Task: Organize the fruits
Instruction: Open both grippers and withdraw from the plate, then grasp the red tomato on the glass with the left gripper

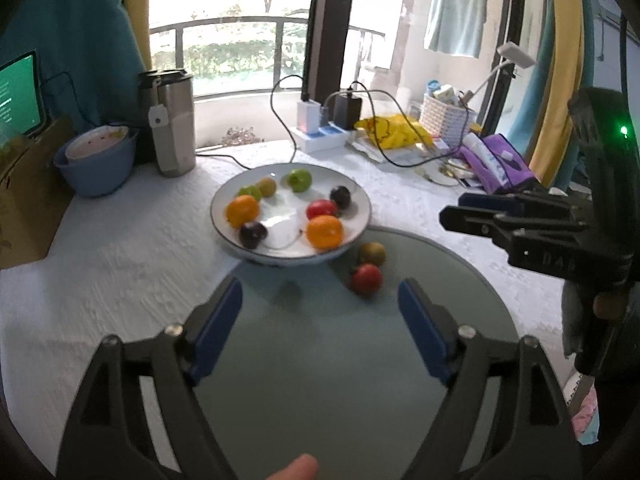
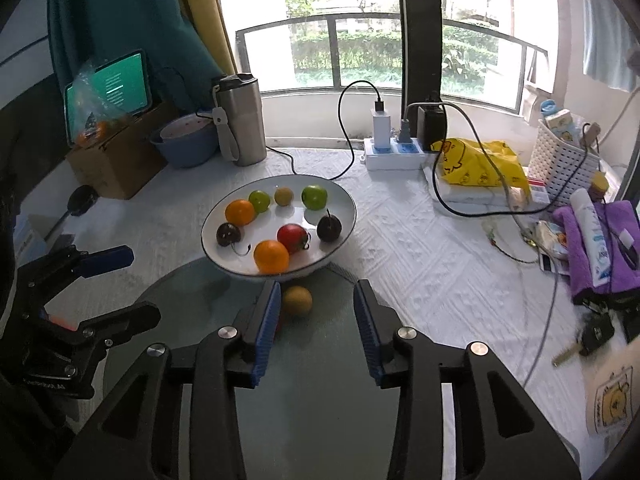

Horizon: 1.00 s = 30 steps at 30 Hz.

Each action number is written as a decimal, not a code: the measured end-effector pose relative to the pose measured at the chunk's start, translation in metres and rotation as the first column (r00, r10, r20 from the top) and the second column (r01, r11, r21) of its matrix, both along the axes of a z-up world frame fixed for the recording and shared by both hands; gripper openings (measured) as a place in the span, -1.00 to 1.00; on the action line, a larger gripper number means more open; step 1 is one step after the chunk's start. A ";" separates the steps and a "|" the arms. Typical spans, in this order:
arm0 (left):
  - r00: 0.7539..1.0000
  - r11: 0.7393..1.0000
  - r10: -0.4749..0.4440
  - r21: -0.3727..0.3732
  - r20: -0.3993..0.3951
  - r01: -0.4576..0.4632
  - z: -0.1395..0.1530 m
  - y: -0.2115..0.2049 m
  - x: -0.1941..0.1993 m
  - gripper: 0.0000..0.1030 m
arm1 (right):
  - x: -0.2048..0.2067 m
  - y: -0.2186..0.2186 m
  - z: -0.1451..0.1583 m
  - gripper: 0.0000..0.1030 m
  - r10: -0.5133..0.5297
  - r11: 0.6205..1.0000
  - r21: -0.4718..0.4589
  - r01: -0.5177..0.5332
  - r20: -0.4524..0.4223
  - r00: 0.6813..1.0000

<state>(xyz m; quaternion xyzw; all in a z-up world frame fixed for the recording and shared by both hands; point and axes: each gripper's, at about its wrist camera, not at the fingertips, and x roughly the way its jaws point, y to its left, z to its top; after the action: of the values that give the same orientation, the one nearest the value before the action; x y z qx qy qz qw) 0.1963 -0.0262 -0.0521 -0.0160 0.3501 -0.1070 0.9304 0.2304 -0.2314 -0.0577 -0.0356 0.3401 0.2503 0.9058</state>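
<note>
White plate (image 1: 362, 216) holds eight fruits (oranges, green, dark, red, one brownish). Red fruit (image 1: 366, 278) and brown fruit (image 1: 372, 253) lie just beside it on the glass disc (image 1: 320, 360).

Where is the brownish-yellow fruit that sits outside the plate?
In the right wrist view, the brownish fruit lies on the glass disc, just below the plate rim.

Home room by balcony window (image 2: 368, 52), cluttered table (image 2: 400, 232), hanging towel (image 1: 456, 14), curtains (image 1: 80, 40)
</note>
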 end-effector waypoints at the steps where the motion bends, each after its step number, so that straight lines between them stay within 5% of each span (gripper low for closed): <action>1: 1.000 1.000 -0.002 0.000 -0.001 0.002 0.000 -0.002 -0.002 0.59 | -0.003 -0.003 0.000 -0.21 -0.003 1.000 0.002 0.003 0.000 1.000; 14: 0.999 0.999 -0.032 0.022 -0.041 0.033 -0.009 -0.039 -0.004 0.60 | -0.010 -0.040 -0.012 -0.21 -0.024 0.998 0.065 0.025 -0.015 1.000; 30: 0.990 0.996 0.011 0.089 -0.142 0.001 -0.047 -0.069 0.049 0.59 | 0.030 -0.063 -0.046 -0.21 -0.017 0.995 0.097 0.023 -0.063 0.998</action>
<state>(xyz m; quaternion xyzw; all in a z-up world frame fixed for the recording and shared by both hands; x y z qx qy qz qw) 0.2456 -0.0947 -0.0995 0.0167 0.4198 -0.0876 0.9032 0.2603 -0.2947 -0.1033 0.0200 0.3559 0.2584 0.8979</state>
